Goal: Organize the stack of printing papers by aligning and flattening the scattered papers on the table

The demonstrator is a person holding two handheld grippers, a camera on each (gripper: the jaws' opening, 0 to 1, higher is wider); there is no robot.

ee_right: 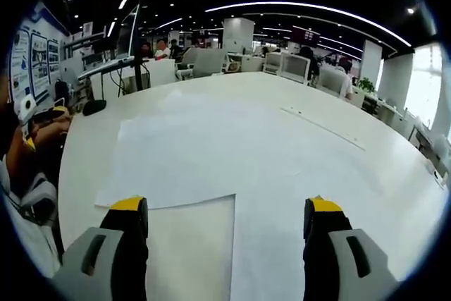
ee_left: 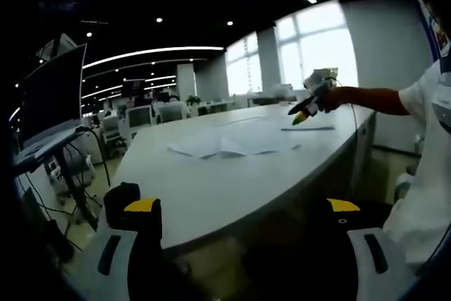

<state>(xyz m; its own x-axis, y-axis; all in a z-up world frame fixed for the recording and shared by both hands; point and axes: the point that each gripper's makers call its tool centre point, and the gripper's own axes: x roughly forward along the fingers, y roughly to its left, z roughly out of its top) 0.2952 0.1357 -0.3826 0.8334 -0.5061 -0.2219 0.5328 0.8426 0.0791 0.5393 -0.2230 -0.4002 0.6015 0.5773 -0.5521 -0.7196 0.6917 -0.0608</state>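
Several white printing papers [ee_left: 232, 142] lie scattered and overlapping in the middle of a large white table [ee_left: 211, 195]. In the right gripper view the same papers [ee_right: 211, 153] spread out just below my jaws, with one sheet [ee_right: 190, 244] nearest. My left gripper [ee_left: 243, 206] is held off the table's near edge, open, with nothing between its jaws. My right gripper [ee_right: 225, 206] hovers above the sheets, open and holding nothing. It also appears as the right gripper [ee_left: 304, 112] at the end of a person's outstretched arm [ee_left: 373, 98], over the table's far side.
A thin flat sheet [ee_left: 308, 129] lies apart near the table's right edge, seen as a long strip [ee_right: 320, 128]. A monitor on a stand [ee_left: 53, 96] is at the left. Desks, chairs and seated people [ee_right: 211, 58] fill the office behind. The person's arm [ee_right: 32, 146] is at the left.
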